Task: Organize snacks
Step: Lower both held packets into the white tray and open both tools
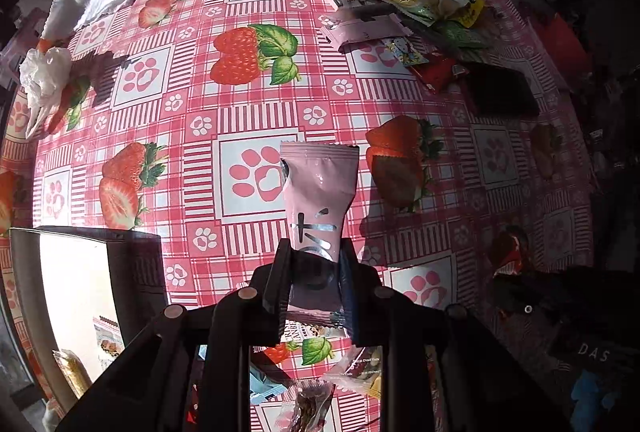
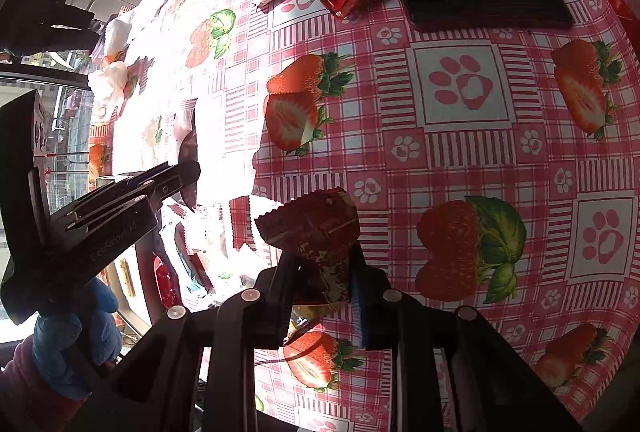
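Left gripper [image 1: 314,264]: fingers clamped on a pink snack packet [image 1: 318,187], pinched at its lower part, the rest sticking up toward frame centre, off the table [image 1: 248,99]. Silver characters printed on the wrapper.

Right gripper [image 2: 324,264]: fingers clamped on a brown snack packet [image 2: 312,222] with a serrated top edge, lower centre of the right wrist view, also held above the tablecloth.

Table wears a pink check cloth with strawberries and paw prints. Pile of loose snacks [image 1: 404,11] sits upper right in the left wrist view: pink, yellow, green and red wrappers overlapping, with a flat black object [image 1: 500,91] just beside the pile to its lower right. Same pile shows along the top edge of the right wrist view.

White box [image 1: 76,292] at lower left of the left wrist view, open, a few packets visible inside; more wrappers lie under the left gripper at the bottom edge. Crumpled white tissue [image 1: 44,79] at far left.

Right wrist view also catches the left gripper at left edge, held by a hand in a blue glove [image 2: 68,344]. That side is heavily overexposed, so detail there is lost.
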A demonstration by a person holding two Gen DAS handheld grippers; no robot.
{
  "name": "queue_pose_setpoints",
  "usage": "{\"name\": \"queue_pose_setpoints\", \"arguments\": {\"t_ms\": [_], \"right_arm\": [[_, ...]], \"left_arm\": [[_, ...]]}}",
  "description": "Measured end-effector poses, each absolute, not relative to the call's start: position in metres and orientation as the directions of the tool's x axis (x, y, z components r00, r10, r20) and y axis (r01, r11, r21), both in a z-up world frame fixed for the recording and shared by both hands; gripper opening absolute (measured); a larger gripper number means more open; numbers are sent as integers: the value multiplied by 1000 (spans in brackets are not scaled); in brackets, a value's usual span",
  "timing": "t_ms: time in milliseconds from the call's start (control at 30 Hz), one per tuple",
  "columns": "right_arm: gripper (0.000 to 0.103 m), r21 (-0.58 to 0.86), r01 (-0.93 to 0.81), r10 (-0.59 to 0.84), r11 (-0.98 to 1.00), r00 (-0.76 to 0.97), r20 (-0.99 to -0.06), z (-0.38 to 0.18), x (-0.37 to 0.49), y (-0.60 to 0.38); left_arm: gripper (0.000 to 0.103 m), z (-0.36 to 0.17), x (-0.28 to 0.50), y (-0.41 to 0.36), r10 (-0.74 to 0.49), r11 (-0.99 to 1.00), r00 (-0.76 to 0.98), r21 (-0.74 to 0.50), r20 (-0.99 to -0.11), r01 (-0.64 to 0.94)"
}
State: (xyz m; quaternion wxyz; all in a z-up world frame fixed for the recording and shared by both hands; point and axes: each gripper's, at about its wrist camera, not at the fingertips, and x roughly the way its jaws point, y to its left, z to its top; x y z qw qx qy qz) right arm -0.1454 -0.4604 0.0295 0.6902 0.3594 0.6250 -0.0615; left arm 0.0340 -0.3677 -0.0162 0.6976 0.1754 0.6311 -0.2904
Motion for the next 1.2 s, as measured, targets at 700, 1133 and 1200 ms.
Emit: {"name": "queue_pose_setpoints", "arguments": {"t_ms": [700,1133,1200], "right_arm": [[25,501,120,497,857,61,-865,44,3,-184],[25,436,56,439,898,-62,-896,10,45,-109],[27,427,59,430,903,-74,-900,8,44,-105]], "left_arm": [[24,-17,49,-65,-70,953,57,-50,-996,298],[78,-41,57,-31,-74,961,45,-59,-996,272],[79,-45,57,-29,-85,960,20,-77,-996,268]]}}
